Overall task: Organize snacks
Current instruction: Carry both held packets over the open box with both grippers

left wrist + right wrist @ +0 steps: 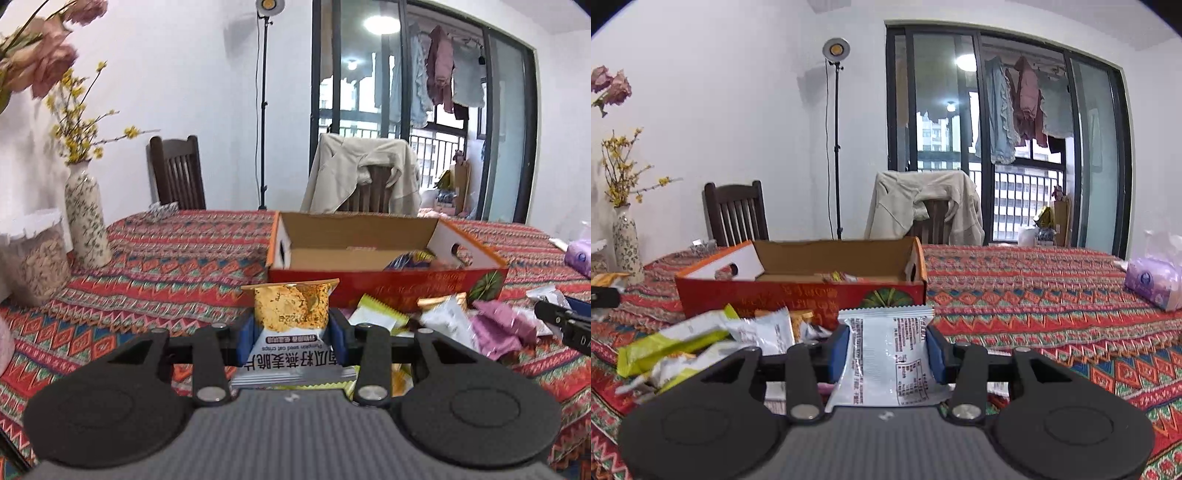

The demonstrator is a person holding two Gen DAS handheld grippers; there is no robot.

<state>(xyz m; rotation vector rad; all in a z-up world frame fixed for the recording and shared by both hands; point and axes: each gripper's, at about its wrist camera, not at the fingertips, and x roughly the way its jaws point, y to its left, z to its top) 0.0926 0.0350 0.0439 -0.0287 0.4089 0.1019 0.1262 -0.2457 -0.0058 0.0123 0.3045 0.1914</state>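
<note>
- Left wrist view, nearest first: my left gripper (291, 330) is closed on the oat crisp packet (290, 325), blue pads (246, 341) pressing its two side edges, the packet standing up between them above the table.
- It looks light, thin and crinkly, with brittle crisps inside, I judge; a grip on the flat sealed edges spares the contents, and the glossy film may slip if I loosen at all.
- Right wrist view: my right gripper (886, 350) is likewise clamped on a white packet (886, 354), printed back facing the camera, pinched at mid-height across its width.
- Just beyond both tools lies the loose snack pile (443, 321) on the patterned tablecloth (177, 266); soft wrappers overlap, so I'd take any one by a free crimped end.
- Behind the pile sits the open red box (384, 284), near wall touching some packets, a few snacks already inside at its right end.
- Farthest on the table: a vase (86, 221) at left, a tissue pack (1154, 282) at right.
</note>
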